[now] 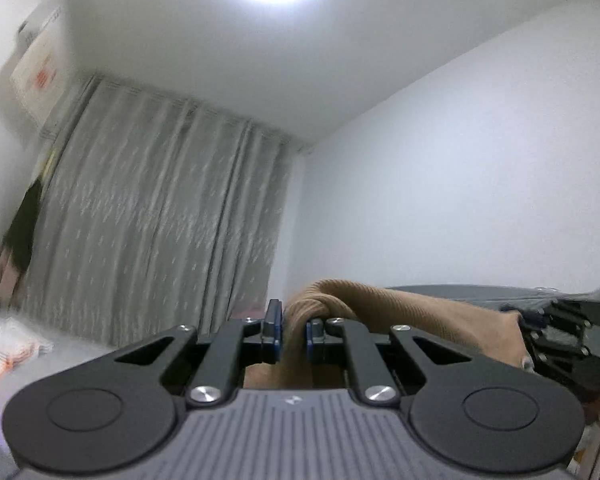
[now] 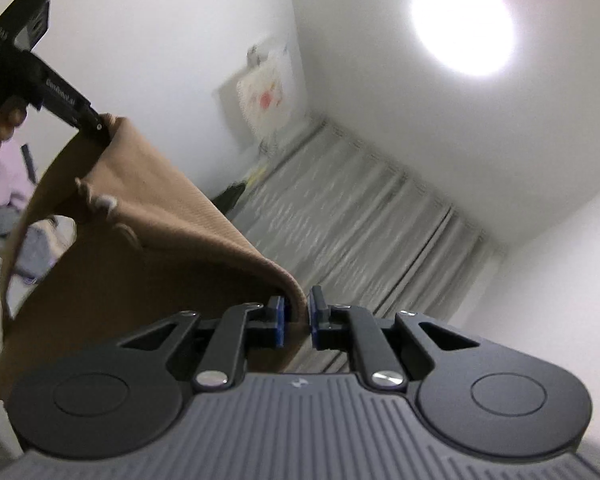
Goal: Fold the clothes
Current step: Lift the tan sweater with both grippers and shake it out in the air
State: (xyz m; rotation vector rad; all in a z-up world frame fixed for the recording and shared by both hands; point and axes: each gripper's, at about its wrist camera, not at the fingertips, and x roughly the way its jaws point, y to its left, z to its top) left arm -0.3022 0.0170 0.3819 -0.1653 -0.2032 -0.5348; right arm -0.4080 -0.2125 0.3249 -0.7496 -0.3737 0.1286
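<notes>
Both tongs pointed up toward the ceiling, each clamped on an edge of the tan garment. Left tongs (image 1: pixel 291 330) held a bunched fold of the tan garment (image 1: pixel 420 312) between narrow pads; right tongs (image 2: pixel 297 316) pinched its other corner, cloth sagging between the two. Judged risk: the thick bunch could slip from the left pads if pulled taut, dropping that side. No containers showed.
</notes>
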